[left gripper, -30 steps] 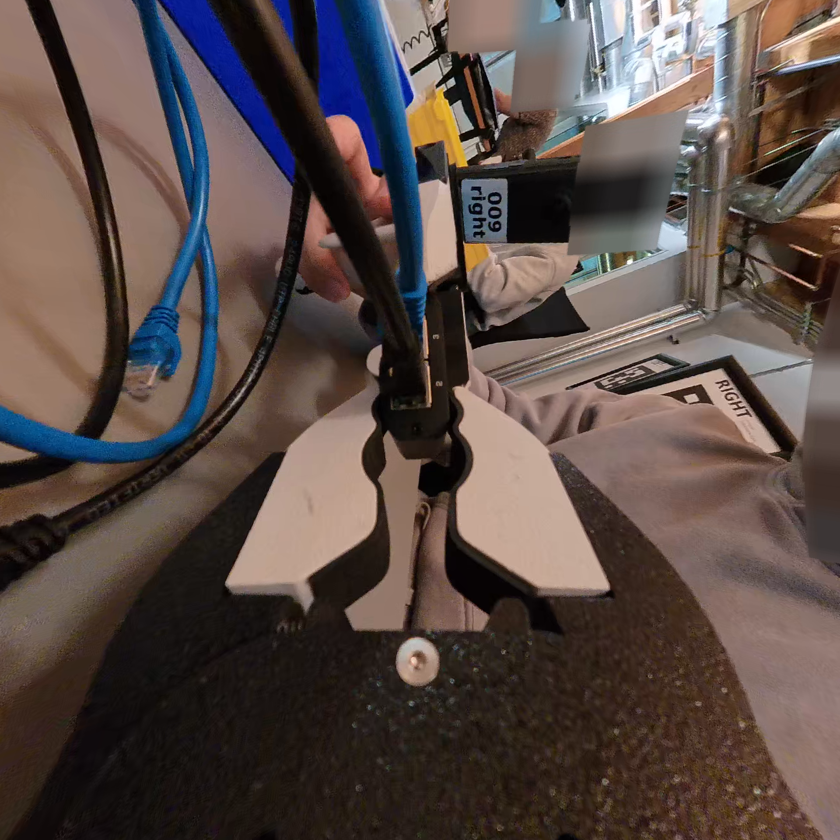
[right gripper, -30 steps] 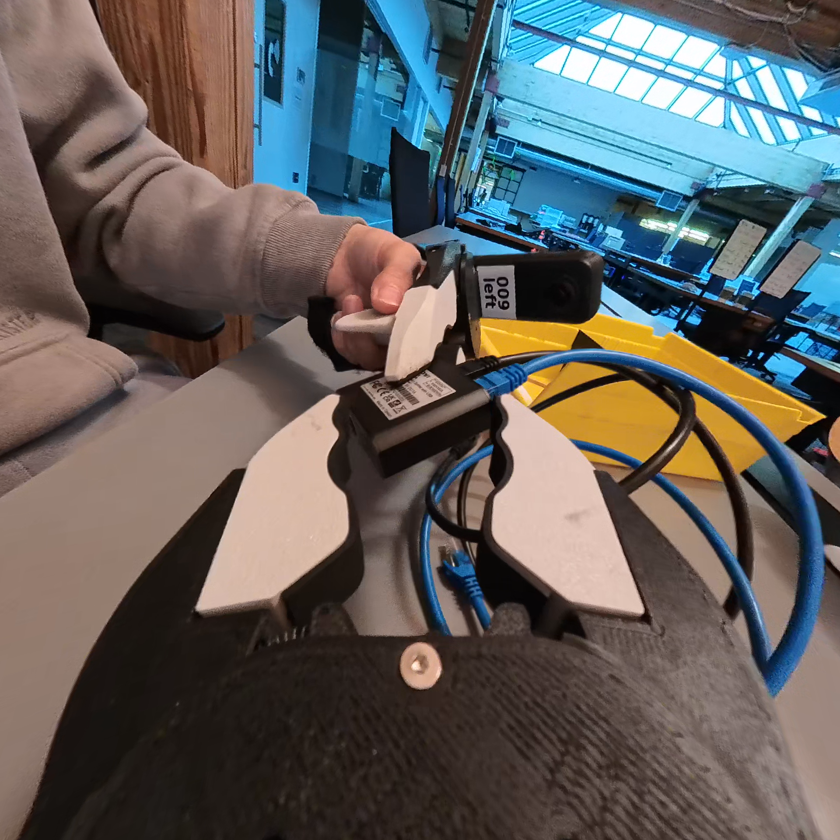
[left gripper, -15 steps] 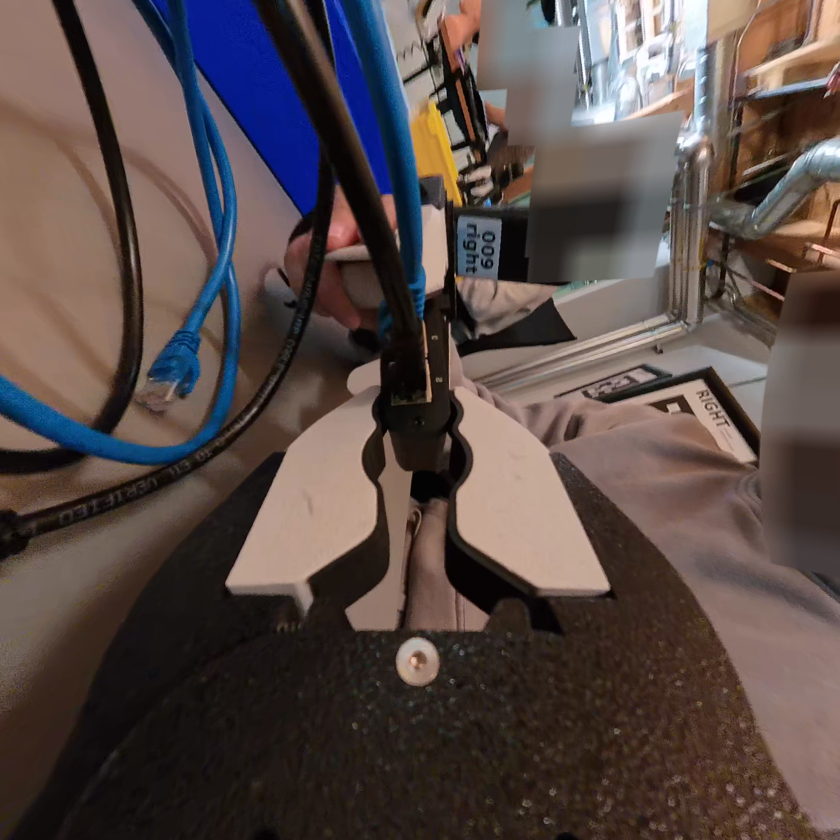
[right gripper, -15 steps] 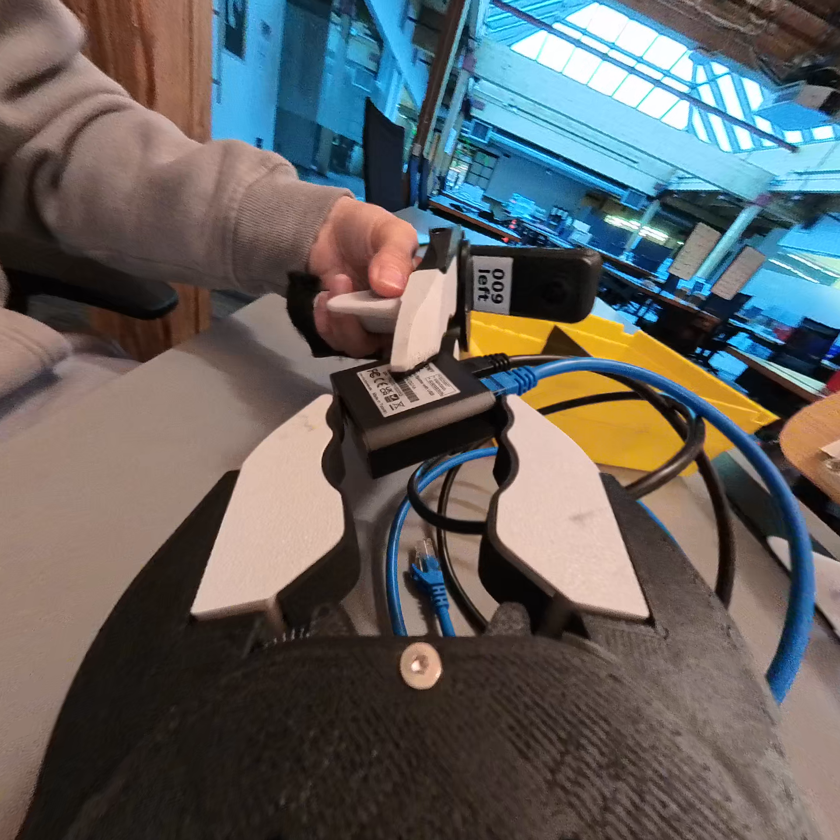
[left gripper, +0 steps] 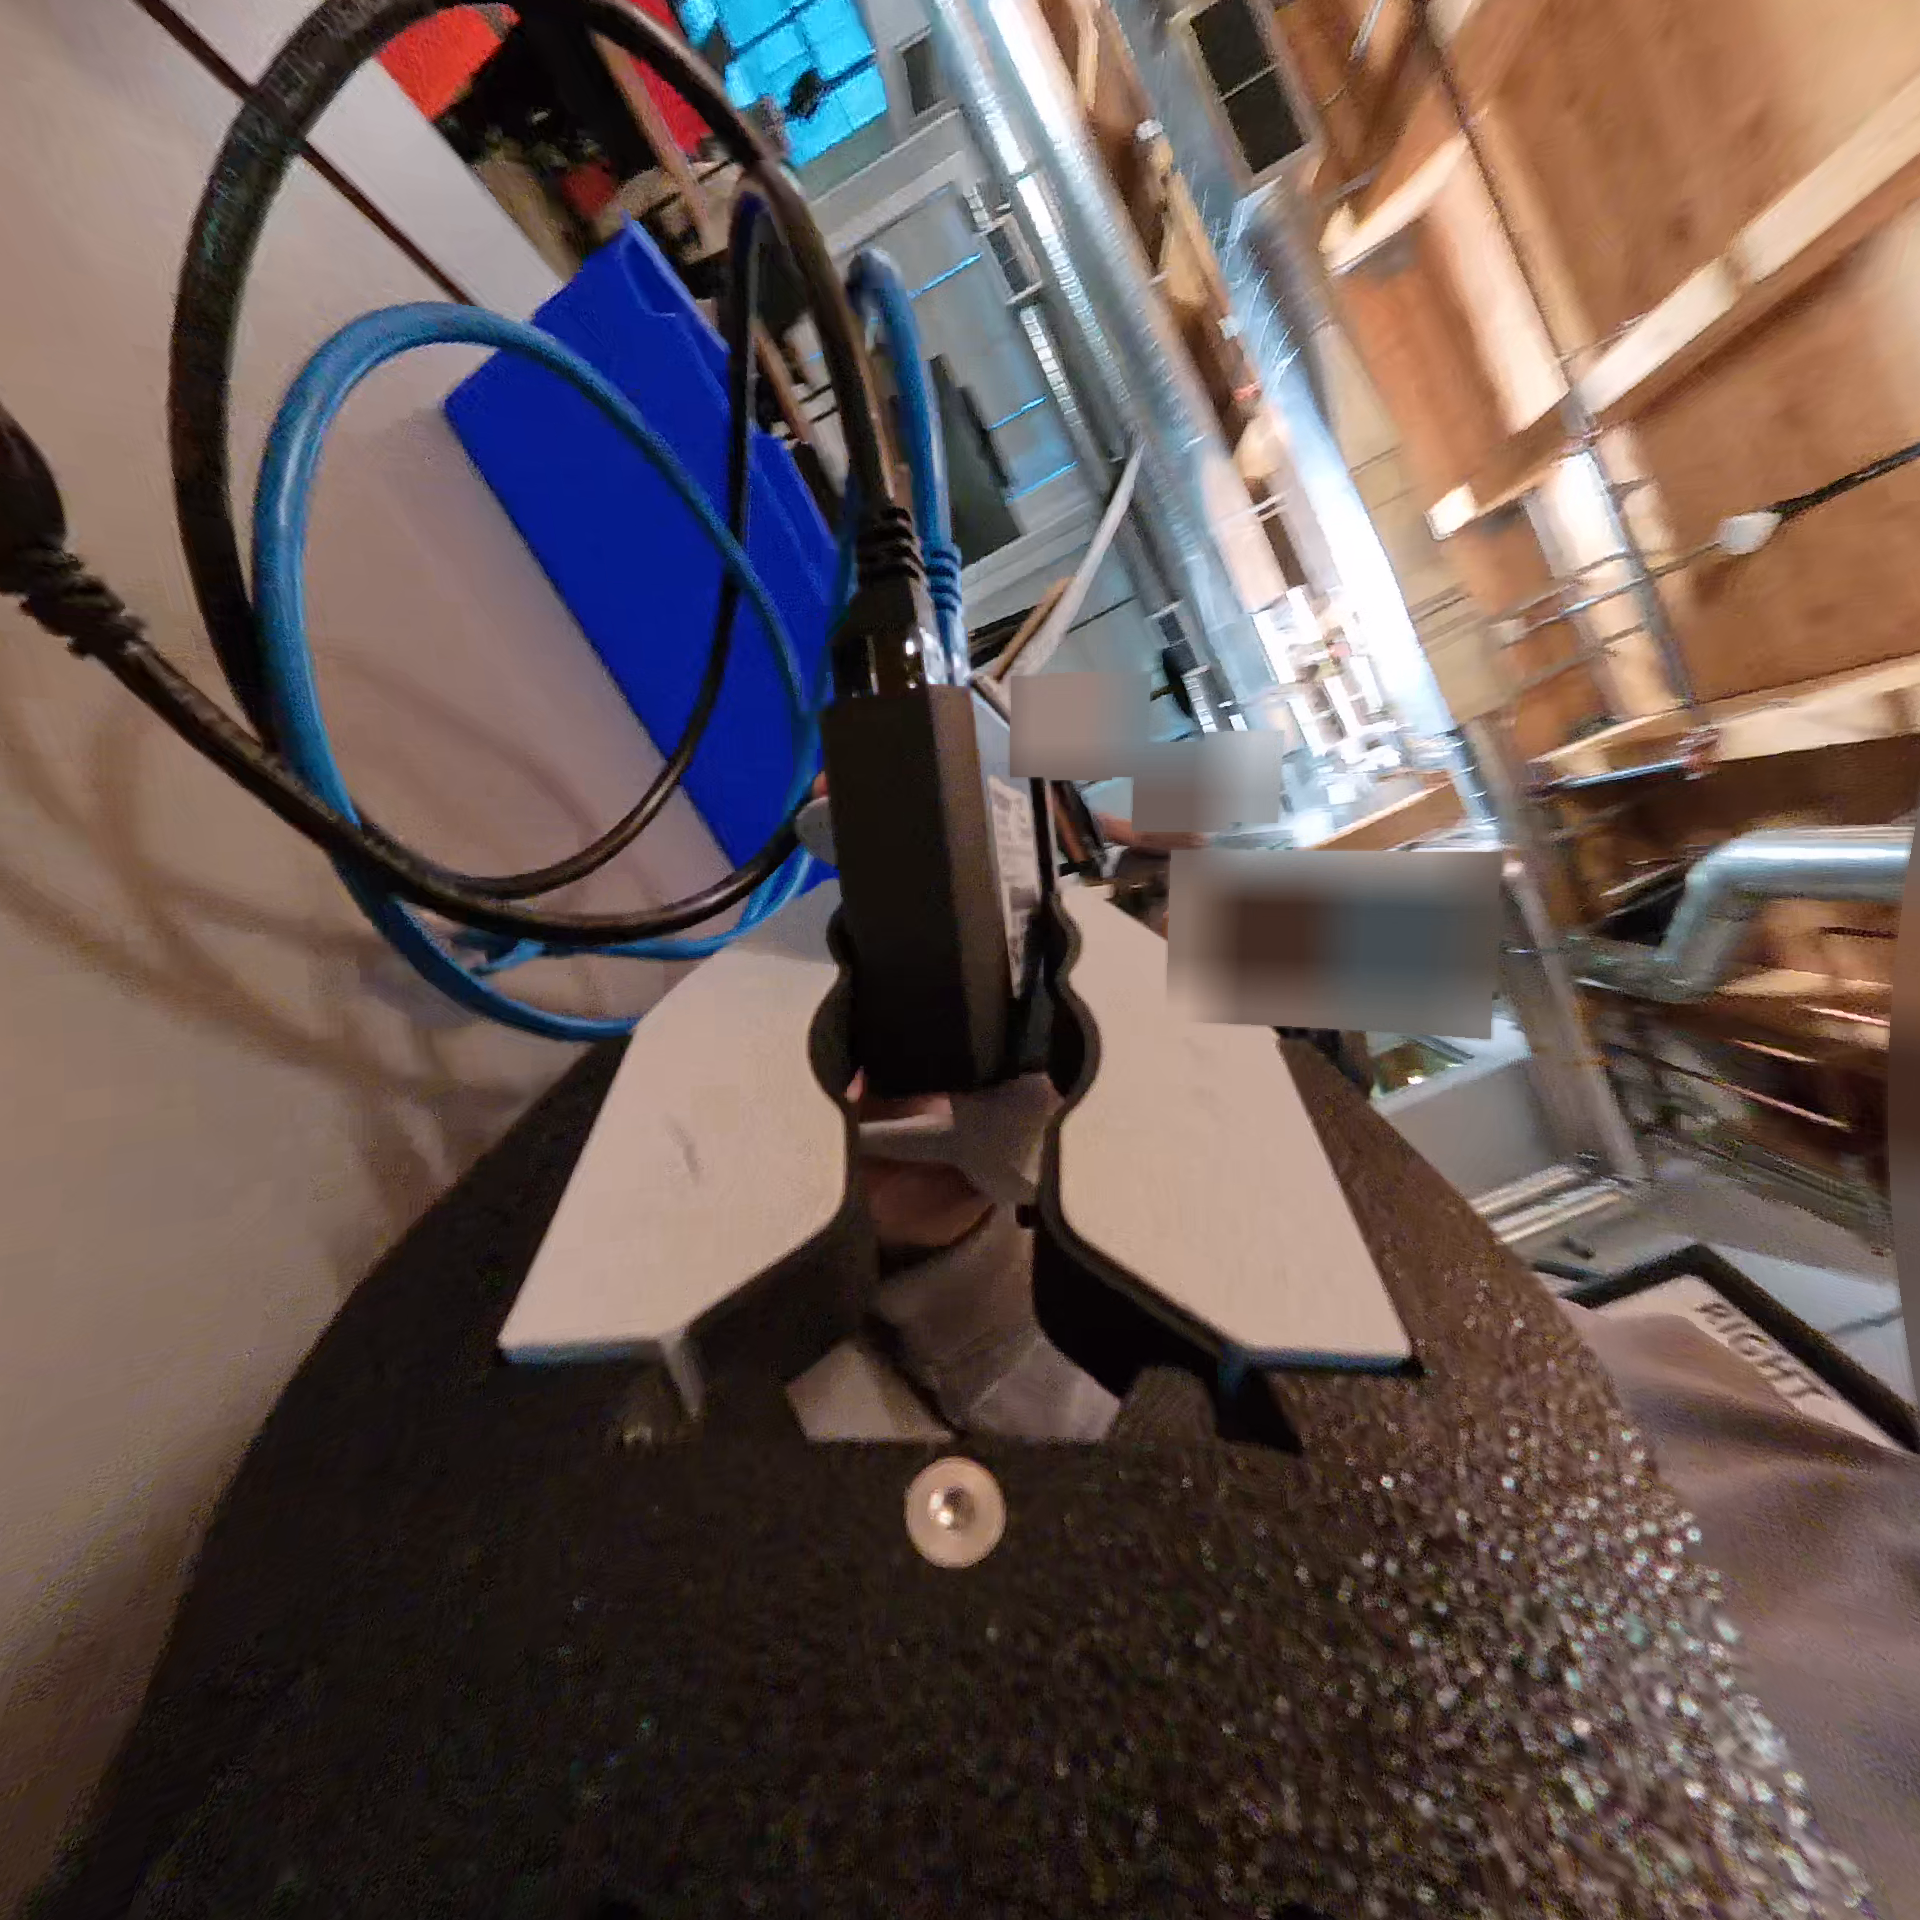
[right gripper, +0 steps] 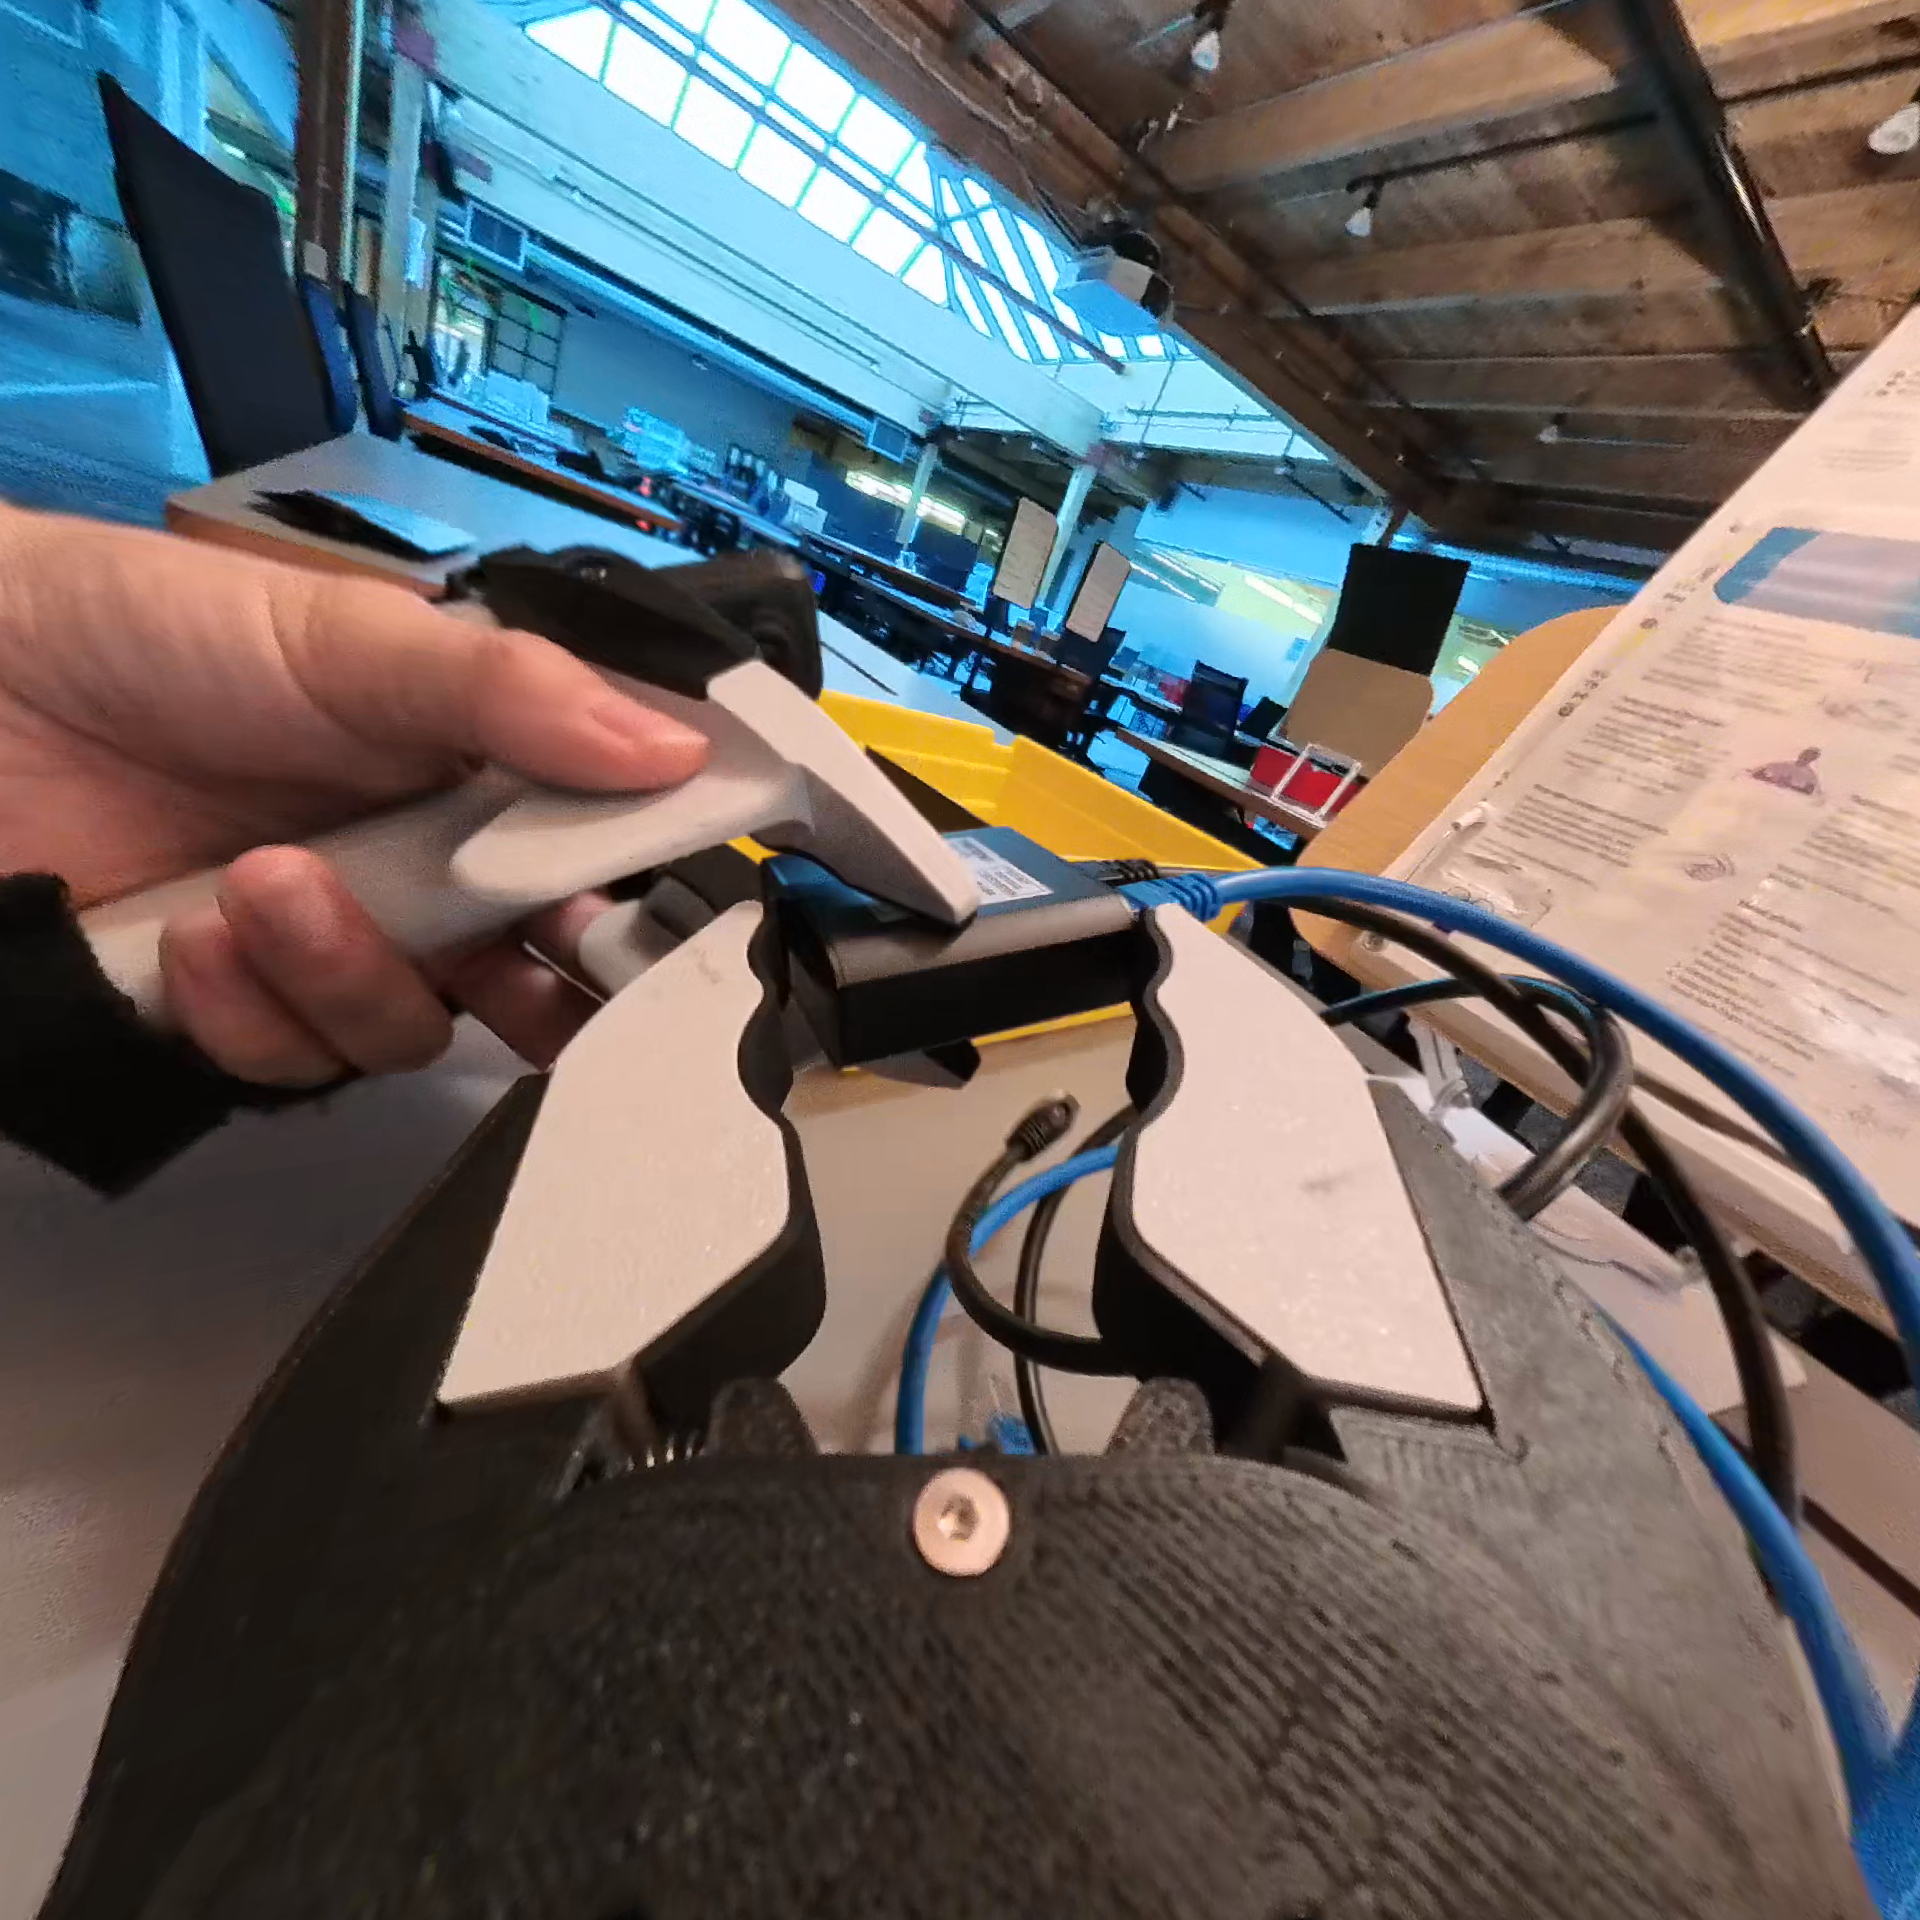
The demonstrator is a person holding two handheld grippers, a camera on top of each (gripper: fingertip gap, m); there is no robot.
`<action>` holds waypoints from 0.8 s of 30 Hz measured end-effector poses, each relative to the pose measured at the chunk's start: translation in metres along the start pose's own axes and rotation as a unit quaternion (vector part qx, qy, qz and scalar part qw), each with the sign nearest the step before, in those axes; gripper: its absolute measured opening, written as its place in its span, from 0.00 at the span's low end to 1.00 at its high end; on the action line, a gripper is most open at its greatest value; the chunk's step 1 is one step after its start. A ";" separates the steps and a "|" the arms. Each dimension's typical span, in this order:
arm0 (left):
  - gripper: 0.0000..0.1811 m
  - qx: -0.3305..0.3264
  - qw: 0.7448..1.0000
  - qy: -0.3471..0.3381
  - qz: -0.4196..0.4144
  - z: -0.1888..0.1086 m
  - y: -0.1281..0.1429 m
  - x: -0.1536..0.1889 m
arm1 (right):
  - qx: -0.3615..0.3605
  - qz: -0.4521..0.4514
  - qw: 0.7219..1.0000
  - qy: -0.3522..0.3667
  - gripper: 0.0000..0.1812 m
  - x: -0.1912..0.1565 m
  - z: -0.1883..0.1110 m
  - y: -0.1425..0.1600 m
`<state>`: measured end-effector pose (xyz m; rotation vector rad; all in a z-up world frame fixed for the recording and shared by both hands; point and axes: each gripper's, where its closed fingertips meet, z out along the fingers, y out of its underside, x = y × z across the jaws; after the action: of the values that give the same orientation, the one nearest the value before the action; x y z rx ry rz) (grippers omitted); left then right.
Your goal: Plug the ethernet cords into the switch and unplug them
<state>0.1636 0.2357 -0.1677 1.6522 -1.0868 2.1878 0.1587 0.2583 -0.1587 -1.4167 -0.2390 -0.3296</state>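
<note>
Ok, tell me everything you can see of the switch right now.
The switch is a small black box, plastic by the look, with a white label on its top face. It is held off the table, clamped across its width in the right gripper, while the left gripper pinches its top and bottom from the other side. A black cord and a blue cord are plugged into one end, side by side.

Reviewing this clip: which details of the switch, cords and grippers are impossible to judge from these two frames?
- Switch ports: face away in the left wrist view; in the right wrist view the right gripper's own finger covers them.
- Seating of the blue cord and black cord: too small.
- Blue cord's loose plug: hidden behind the gripper body, right wrist view.
- Left gripper's background: motion-blurred.
</note>
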 end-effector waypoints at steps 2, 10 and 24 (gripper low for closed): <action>0.14 0.000 1.000 -0.006 0.002 -0.004 0.001 -0.006 | -0.006 0.020 0.999 -0.026 0.34 -0.004 0.001 0.005; 0.14 -0.239 0.963 -0.089 0.087 -0.043 0.026 -0.012 | -0.131 -0.161 0.963 -0.173 0.58 -0.007 -0.029 0.006; 0.14 -0.533 0.839 -0.015 0.110 -0.034 0.053 0.019 | -0.122 -0.140 0.945 -0.270 0.46 -0.038 -0.033 0.000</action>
<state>0.1017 0.2151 -0.1775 1.0329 -2.0378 1.1360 0.1220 0.2289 -0.1768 -1.7044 -0.8797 -0.1986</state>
